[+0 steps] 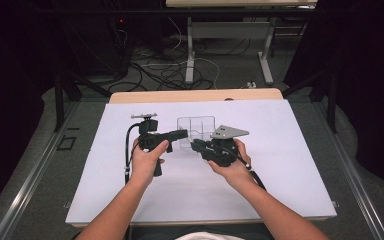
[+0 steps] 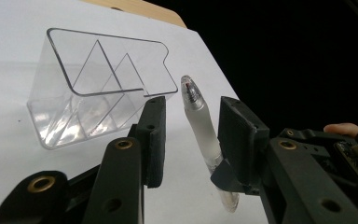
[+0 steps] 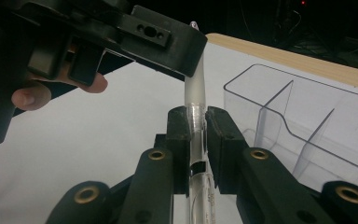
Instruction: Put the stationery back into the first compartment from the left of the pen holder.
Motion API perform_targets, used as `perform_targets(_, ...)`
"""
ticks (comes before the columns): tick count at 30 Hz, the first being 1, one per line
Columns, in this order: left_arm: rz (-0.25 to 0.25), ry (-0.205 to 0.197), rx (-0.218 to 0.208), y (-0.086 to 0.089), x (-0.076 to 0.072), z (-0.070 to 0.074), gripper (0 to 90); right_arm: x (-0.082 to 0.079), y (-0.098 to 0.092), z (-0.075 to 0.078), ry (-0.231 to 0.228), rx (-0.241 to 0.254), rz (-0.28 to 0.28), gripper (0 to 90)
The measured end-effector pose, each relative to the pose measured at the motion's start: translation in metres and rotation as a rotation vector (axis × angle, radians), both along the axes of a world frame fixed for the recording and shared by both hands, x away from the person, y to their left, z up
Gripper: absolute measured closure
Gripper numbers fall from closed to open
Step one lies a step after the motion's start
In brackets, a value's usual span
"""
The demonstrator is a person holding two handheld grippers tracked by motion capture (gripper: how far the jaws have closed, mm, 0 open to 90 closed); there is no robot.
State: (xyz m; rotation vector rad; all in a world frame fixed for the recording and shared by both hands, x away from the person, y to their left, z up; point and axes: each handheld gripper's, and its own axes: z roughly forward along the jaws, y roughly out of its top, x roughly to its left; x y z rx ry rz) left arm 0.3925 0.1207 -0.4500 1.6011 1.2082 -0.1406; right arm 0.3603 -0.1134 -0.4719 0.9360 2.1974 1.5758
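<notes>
Presently the right gripper [image 3: 197,135] has its fingers clamped on a clear pen [image 3: 196,100], held above the white table [image 1: 280,170] beside the clear divided organizer [image 1: 196,131]. The left gripper [image 2: 191,135] stands with fingers apart around the pen's frosted grip [image 2: 200,128], not visibly pressing it.

I see the clear organizer [image 1: 196,131] blocking passage just beyond both grippers; white sheet [image 1: 290,165] open on either side.
</notes>
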Motion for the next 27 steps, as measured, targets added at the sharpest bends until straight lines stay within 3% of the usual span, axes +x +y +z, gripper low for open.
perform_targets(7, -0.004, 0.031, -0.029, -0.0035, 0.0017, -0.003, 65.5, -0.0016, 0.0019, -0.0001, -0.002, 0.002, 0.004, 79.4)
perform_targets(8, 0.002, 0.064, -0.049, -0.0047, 0.0004, -0.0018, 66.4, -0.0018, 0.0023, -0.0002, -0.004, 0.003, 0.008, 79.4)
perform_targets(12, -0.004, 0.057, -0.042, -0.0038, 0.0015, -0.0027, 69.1, -0.0027, 0.0033, -0.0005, -0.01, -0.008, 0.016, 79.4)
perform_targets(16, 0.014, 0.084, -0.073, -0.0047, 0.0008, -0.0036, 71.5, -0.0034, 0.0047, -0.0014, -0.004, -0.005, 0.02, 79.4)
perform_targets(20, 0.01, 0.098, -0.089, -0.0023, 0.002, -0.0057, 73.7, -0.0033, 0.005, -0.0024, -0.005, -0.011, 0.022, 79.4)
perform_targets(21, -0.01, 0.108, -0.084, 0.0004, 0.0026, -0.0059, 74.3, -0.0036, 0.0046, -0.0018, 0.001, -0.021, 0.024, 79.4)
perform_targets(23, 0.001, 0.124, -0.112, 0.0007, 0.0031, -0.0074, 74.9, -0.0037, 0.0048, -0.0018, 0.001, -0.02, 0.025, 79.4)
perform_targets(26, -0.007, 0.133, -0.109, 0.0023, 0.0035, -0.008, 76.3, -0.0039, 0.0057, -0.0025, -0.007, -0.011, 0.02, 79.4)
perform_targets(27, 0.01, 0.139, -0.122, 0.0009, 0.0031, -0.0084, 76.4, -0.004, 0.0058, -0.0026, -0.006, -0.012, 0.021, 79.4)
